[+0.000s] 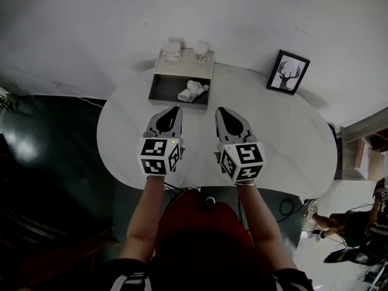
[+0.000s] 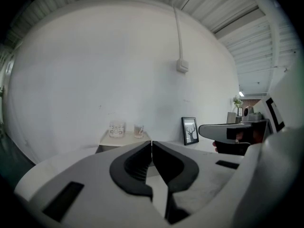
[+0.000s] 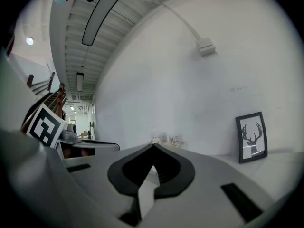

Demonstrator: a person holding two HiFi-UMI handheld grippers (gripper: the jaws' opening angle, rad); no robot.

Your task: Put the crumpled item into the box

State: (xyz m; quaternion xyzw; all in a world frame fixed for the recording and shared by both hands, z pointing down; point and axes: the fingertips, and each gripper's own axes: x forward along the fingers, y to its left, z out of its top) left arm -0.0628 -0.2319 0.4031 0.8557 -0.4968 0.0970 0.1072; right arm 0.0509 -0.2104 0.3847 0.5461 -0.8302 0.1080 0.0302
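Note:
A crumpled white item (image 1: 193, 90) lies inside the open grey box (image 1: 163, 91) at the back of the white table (image 1: 291, 144). My left gripper (image 1: 176, 109) and right gripper (image 1: 219, 110) hover side by side over the table's middle, just short of the box, tips pointing toward it. Both are shut with nothing held. In the left gripper view the closed jaws of my left gripper (image 2: 151, 143) hide the box's inside; only its raised lid (image 2: 124, 137) shows. In the right gripper view my right gripper (image 3: 153, 146) has its jaws touching, and they cover most of the box.
Two small cups (image 1: 172, 51) (image 1: 200, 51) stand on the box's flipped-back lid (image 1: 183, 67). A framed deer picture (image 1: 288, 73) leans against the wall at the table's back right. A person sits on the floor at the lower right (image 1: 339, 223).

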